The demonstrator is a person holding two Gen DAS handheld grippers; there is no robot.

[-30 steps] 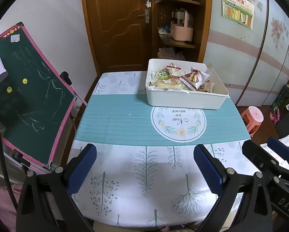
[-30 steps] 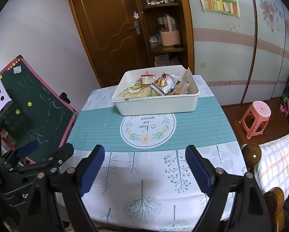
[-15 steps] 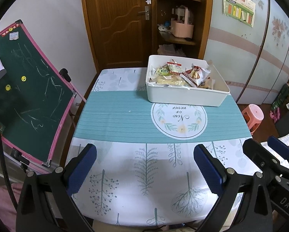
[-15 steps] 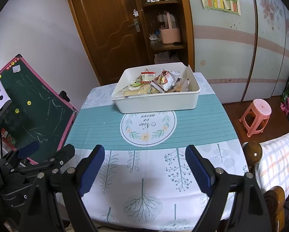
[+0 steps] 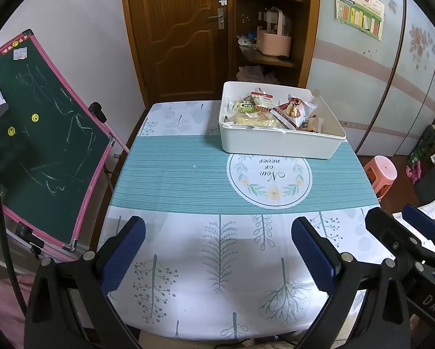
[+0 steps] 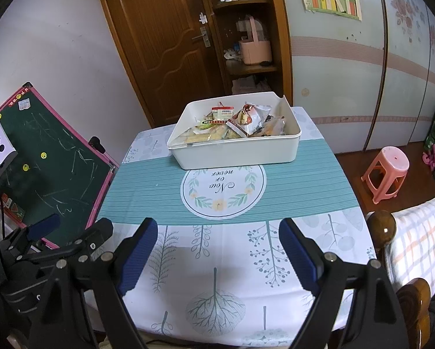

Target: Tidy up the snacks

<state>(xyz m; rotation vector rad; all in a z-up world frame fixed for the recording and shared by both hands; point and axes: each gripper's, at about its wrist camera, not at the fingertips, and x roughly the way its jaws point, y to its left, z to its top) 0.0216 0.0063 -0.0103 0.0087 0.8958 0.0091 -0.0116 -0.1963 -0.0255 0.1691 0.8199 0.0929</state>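
A white plastic bin [image 5: 278,144] stands at the far side of the table and holds several snack packets [image 5: 264,110]. It also shows in the right wrist view [image 6: 240,152], with the snack packets [image 6: 235,123] piled inside. My left gripper [image 5: 217,232] is open and empty above the table's near edge. My right gripper [image 6: 217,232] is open and empty, beside the left one. The right gripper shows at the right in the left wrist view [image 5: 403,226]. The left gripper shows at the left in the right wrist view [image 6: 72,232].
The table [image 5: 188,171] has a teal and white leaf-print cloth. A green chalkboard [image 5: 40,133] leans at the left. A brown door [image 5: 182,29] and corner shelf [image 5: 272,29] stand behind. A pink stool [image 6: 389,171] and a wooden bedpost [image 6: 381,228] are at the right.
Both grippers have drawn slightly back and up from the table; the bin looks a little further away. Both stay open and empty.
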